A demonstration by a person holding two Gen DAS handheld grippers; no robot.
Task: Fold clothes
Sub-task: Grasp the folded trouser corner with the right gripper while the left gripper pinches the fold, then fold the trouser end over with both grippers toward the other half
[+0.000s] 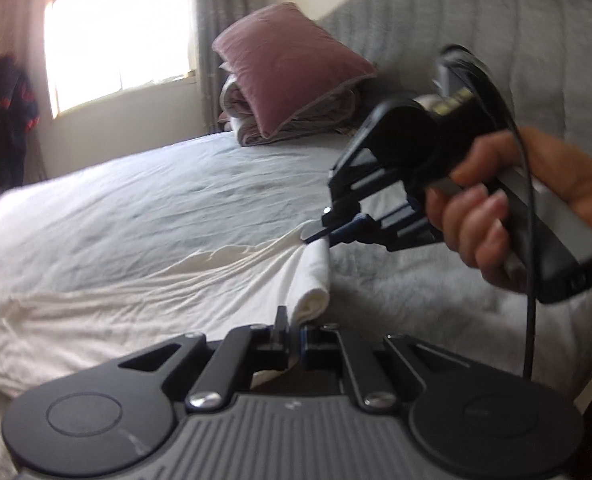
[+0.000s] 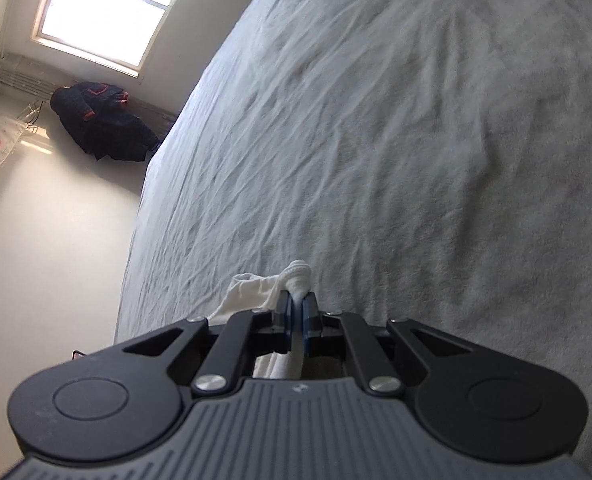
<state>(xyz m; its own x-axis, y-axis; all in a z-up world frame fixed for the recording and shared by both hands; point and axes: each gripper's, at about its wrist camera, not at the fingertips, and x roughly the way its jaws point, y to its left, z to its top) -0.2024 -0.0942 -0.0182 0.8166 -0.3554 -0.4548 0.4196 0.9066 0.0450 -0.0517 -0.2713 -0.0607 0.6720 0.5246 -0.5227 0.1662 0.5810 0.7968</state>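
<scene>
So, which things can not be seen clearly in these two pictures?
- White garment, left wrist view: its type is unclear; it lies bunched, and its near part is hidden behind the left tool.
- Right tool, left wrist view: motion blur softens the tip.
- White garment, right wrist view: mostly hidden under the right tool.
- Folded bedding under the pink pillow: cut off at the top edge of the right wrist view.

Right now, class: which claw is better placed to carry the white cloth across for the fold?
Probably the right claw: it grips the raised end of the white cloth over open bed sheet. The left claw pinches the near edge.
</scene>
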